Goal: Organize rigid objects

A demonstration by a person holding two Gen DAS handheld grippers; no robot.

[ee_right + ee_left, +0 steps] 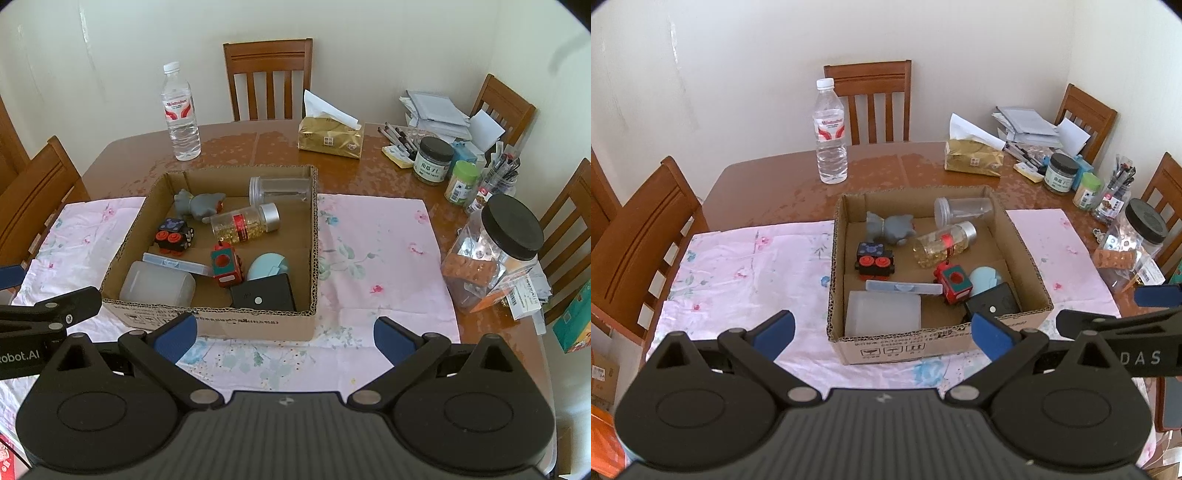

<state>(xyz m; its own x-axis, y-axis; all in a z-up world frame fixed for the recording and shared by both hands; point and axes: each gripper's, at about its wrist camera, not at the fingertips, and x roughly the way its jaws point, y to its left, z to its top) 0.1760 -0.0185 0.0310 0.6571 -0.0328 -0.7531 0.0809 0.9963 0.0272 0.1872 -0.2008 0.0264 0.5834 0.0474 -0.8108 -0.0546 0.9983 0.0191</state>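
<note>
An open cardboard box [1027, 254] [314, 236] sits on the pink floral cloth. It holds a grey toy figure [888, 227] [199, 203], a black toy with red wheels [873, 260] [173, 236], a red toy block [955, 282] [225, 264], a pill bottle [943, 243] [245, 223], a clear jar [962, 210] [279, 190], a translucent container [882, 314] [157, 284], a black case [993, 301] [264, 293] and a pale blue mouse [267, 266]. My left gripper [882, 332] is open before the box's near wall. My right gripper [284, 338] is open too, holding nothing.
A water bottle [831, 136] [181, 118], a gold tissue pack [973, 158] [330, 138], jars, pens and papers [439, 110] crowd the far right of the wooden table. A large black-lidded jar [495, 251] stands at the right. Wooden chairs ring the table.
</note>
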